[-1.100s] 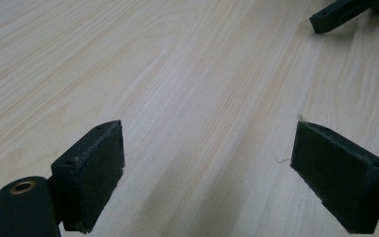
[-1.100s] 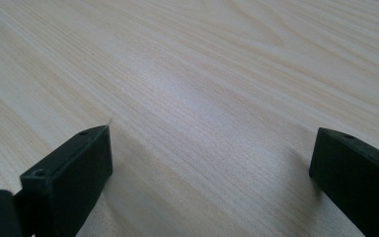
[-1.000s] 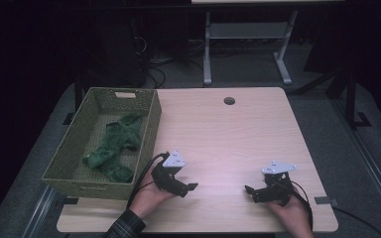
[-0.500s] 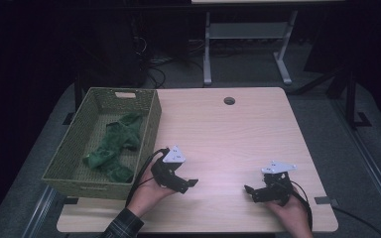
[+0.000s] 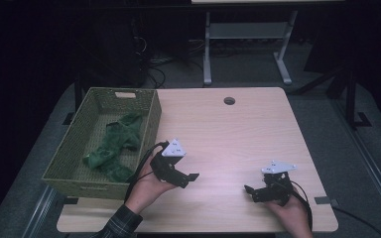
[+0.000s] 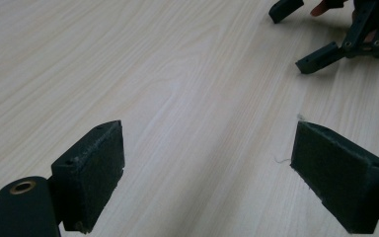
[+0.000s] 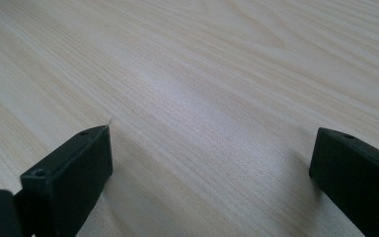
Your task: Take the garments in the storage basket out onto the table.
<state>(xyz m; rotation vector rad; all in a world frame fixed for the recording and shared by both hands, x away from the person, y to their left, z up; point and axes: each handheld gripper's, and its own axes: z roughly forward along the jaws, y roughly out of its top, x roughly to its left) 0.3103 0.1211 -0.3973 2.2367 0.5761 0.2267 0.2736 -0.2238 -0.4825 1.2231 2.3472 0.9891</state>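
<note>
You find no readable text, label, brand, number or sign anywhere here. The grey plate on your left gripper point(image 5: 184, 176) carries a few small dark dots, as does the plate on your right gripper point(image 5: 252, 191), but they spell nothing. The desk point(image 5: 238, 134) and the green basket point(image 5: 69, 181) bear no marking you can read.

In the high view, the near wall of the basket point(image 5: 74, 186) hides the near end of the green cloth point(image 5: 113, 148) lying inside it, and the left claw point(image 5: 188, 179) covers part of the basket's near right corner. The person's forearms are cut off by the bottom edge. In the left claw view, the right claw point(image 6: 301, 34) is cut off by the top right corner, its hand showing as a fingertip. The far background beyond the bench point(image 5: 228, 134) is too dark to make out.
</note>
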